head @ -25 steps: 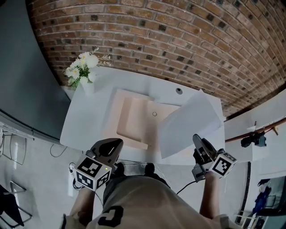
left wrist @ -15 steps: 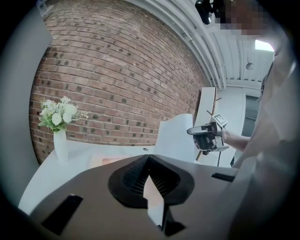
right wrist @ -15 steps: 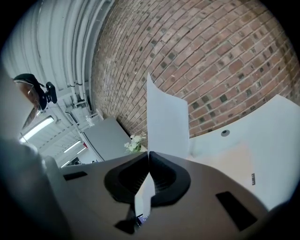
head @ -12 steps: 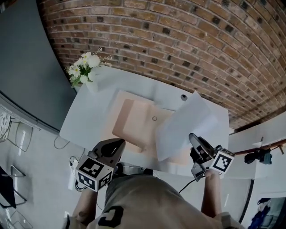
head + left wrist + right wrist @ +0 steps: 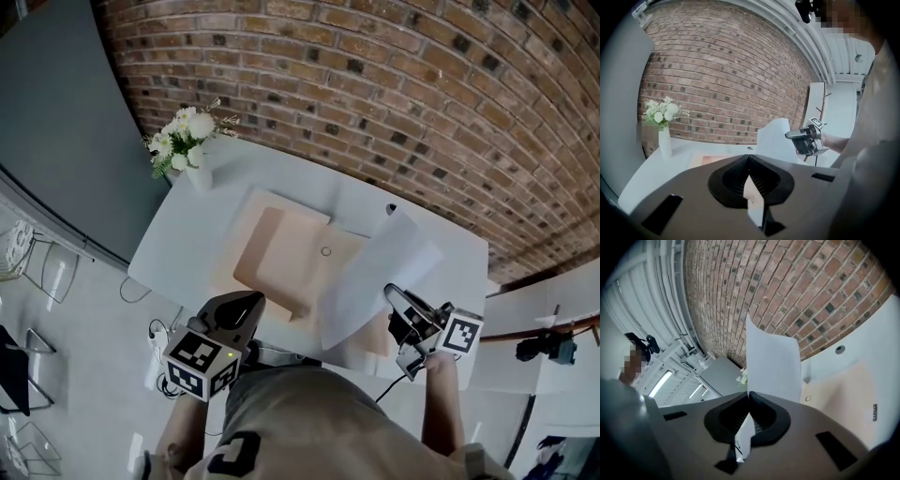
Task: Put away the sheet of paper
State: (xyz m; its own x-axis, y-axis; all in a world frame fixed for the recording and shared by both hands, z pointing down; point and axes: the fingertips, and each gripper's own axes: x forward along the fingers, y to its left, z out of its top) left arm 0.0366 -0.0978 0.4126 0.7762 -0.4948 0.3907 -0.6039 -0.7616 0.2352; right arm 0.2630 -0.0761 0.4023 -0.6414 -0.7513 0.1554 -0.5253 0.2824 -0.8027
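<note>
The white sheet of paper (image 5: 373,274) stands tilted up over the right part of a peach open folder (image 5: 281,251) on the white table (image 5: 178,234). My right gripper (image 5: 394,298) is shut on the sheet's near edge at the table's front right. In the right gripper view the paper (image 5: 773,364) rises straight out of the closed jaws (image 5: 749,394), with the folder (image 5: 839,390) beyond it. My left gripper (image 5: 249,300) hovers at the table's front edge, left of the folder's near corner, shut with nothing held. The left gripper view shows the paper (image 5: 774,137) and the right gripper (image 5: 805,139) off to its right.
A white vase of white flowers (image 5: 190,150) stands at the table's far left corner. A small round hole (image 5: 391,208) sits in the tabletop behind the paper. A brick wall (image 5: 375,84) runs behind the table. A grey panel (image 5: 56,122) stands to the left.
The right gripper has carried the paper a little left, toward the folder, and the sheet now stands steeper. The left gripper has stayed where it was.
</note>
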